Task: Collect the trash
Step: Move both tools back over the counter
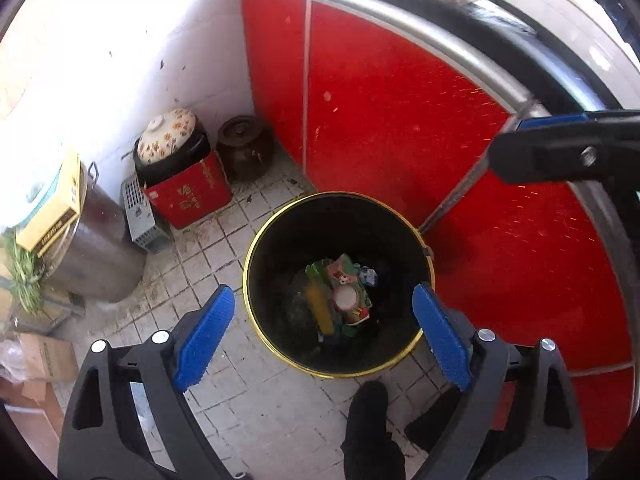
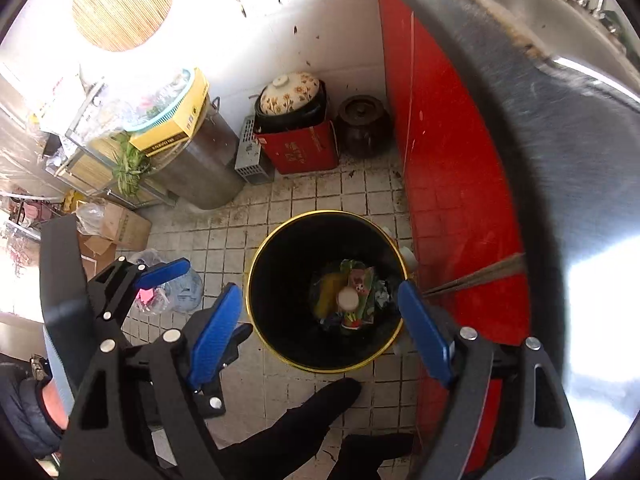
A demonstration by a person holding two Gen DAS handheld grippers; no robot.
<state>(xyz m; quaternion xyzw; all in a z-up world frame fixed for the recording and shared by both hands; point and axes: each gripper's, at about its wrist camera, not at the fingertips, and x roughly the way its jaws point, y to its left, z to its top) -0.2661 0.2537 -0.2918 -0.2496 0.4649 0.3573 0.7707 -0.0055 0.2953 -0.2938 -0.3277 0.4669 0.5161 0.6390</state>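
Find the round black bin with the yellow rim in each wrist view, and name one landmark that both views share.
Left wrist view: the round black bin with the yellow rim stands at centre, slightly low, on the tiled floor beside the red cabinet.
Right wrist view: bin at centre, slightly low, between the blue finger pads.
Shared landmark: the flower-patterned lid on the red box, above and left of the bin.

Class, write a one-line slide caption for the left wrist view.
Open left gripper above black bin holding wrappers.
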